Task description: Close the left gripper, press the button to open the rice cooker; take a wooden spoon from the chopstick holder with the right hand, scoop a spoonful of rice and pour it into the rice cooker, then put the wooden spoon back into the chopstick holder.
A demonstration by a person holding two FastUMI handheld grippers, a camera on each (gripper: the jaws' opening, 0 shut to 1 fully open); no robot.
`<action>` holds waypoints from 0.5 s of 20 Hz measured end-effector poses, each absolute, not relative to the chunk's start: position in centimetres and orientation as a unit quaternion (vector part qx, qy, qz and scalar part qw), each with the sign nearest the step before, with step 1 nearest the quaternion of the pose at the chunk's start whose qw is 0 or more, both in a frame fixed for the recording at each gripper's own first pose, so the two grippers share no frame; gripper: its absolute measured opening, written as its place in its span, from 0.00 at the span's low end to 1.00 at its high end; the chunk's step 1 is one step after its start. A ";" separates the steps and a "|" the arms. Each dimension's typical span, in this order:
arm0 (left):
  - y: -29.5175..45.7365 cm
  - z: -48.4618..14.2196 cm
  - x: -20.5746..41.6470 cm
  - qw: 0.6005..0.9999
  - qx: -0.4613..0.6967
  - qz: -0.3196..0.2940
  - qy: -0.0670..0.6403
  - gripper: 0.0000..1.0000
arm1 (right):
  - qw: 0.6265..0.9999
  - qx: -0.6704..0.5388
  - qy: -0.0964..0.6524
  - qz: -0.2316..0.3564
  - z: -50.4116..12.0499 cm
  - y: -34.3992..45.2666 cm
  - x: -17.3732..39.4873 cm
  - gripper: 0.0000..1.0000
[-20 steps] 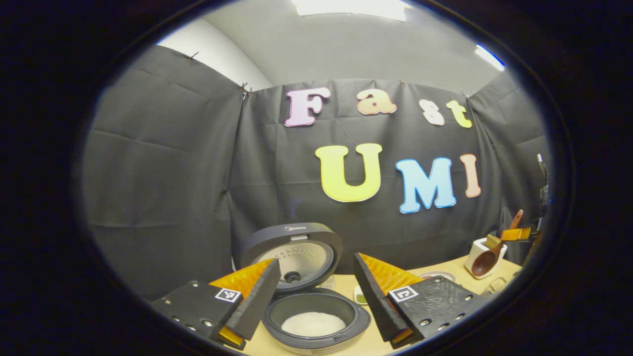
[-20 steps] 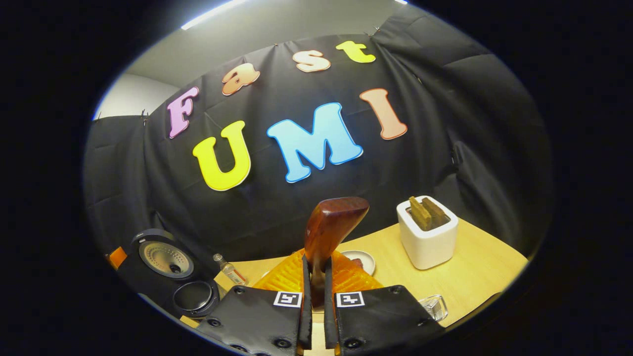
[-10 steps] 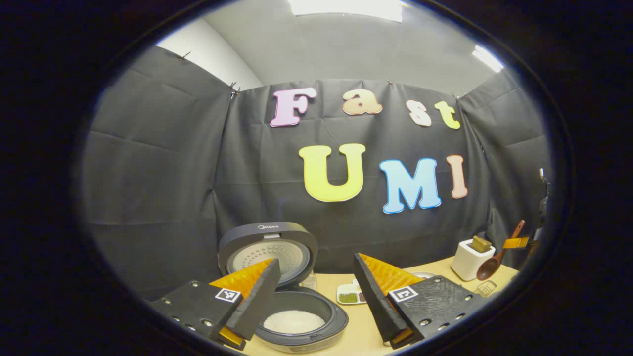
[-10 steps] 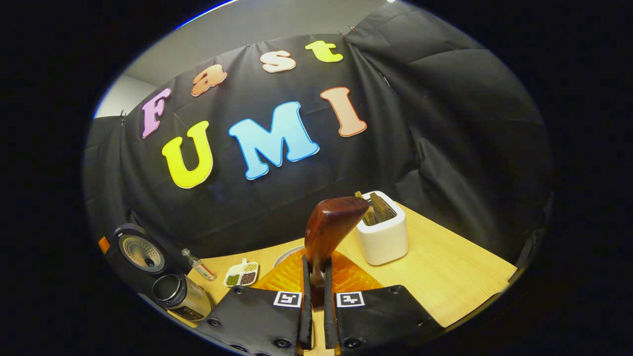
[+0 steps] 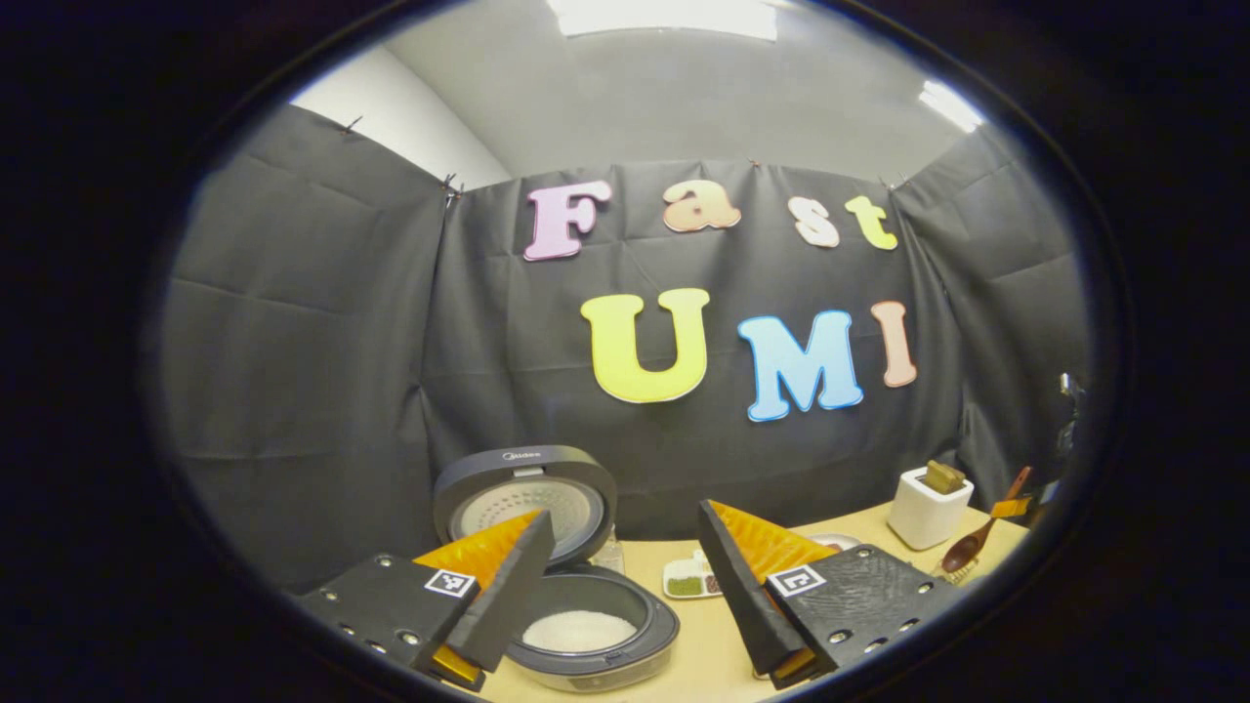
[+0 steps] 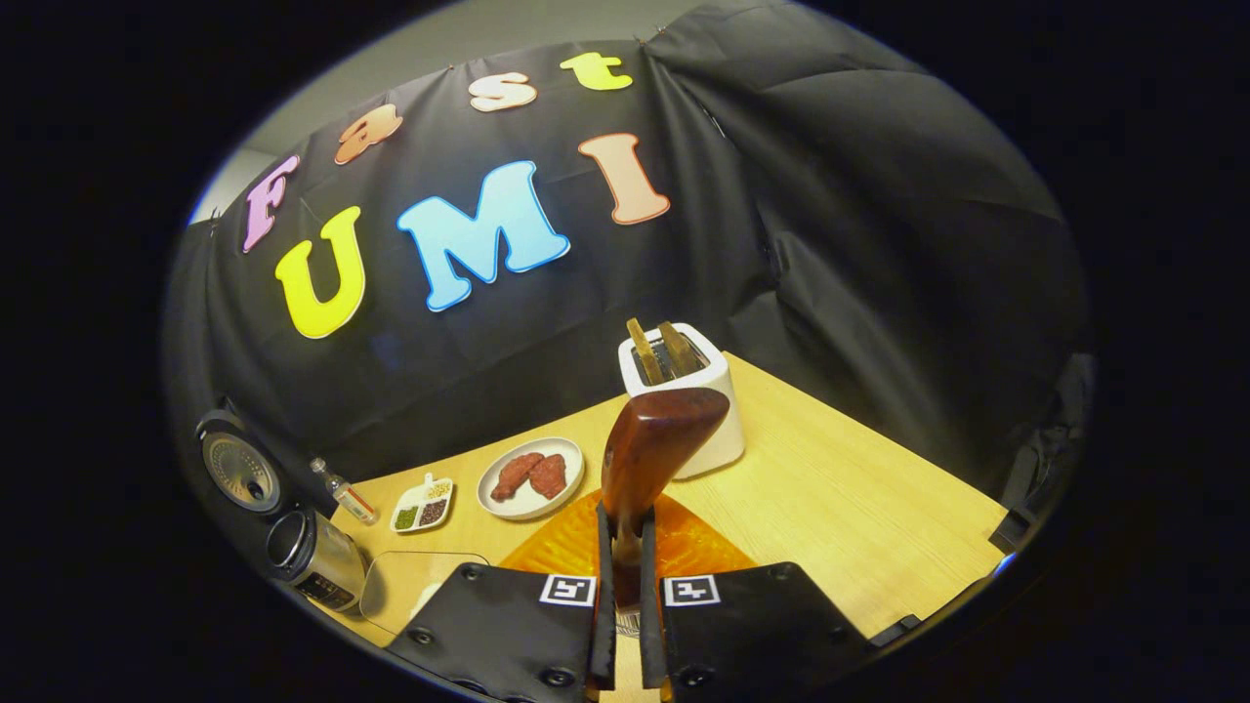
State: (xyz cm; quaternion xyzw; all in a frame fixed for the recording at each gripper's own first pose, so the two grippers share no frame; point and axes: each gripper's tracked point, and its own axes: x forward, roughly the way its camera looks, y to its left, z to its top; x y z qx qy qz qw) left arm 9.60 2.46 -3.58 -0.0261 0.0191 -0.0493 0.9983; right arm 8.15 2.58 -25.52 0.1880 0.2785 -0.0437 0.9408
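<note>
rice cooker (image 5: 586, 625) open, wooden spoon (image 6: 649, 459) upright

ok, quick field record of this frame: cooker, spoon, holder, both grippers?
rice cooker: dark round rice cooker, lid up, white rice inside
spoon: brown wooden spoon, clamped at the handle, bowl end up
holder: white box-shaped chopstick holder on light wooden table, behind the spoon
left gripper: open, holding nothing, facing the cooker
right gripper: shut on the spoon
</note>
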 end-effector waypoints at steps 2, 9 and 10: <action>2.7 -3.5 9.2 0.998 -0.026 -0.044 0.020 0.92 | 0.935 0.192 0.295 -0.040 -26.9 2.8 7.7 0.13; 3.2 -3.3 7.9 0.999 -0.021 -0.033 0.021 0.92 | 0.914 0.214 0.344 -0.031 -30.3 3.3 5.9 0.19; 3.2 -3.2 7.9 0.999 -0.019 -0.031 0.021 0.91 | 0.917 0.212 0.337 -0.027 -29.9 3.2 6.1 0.23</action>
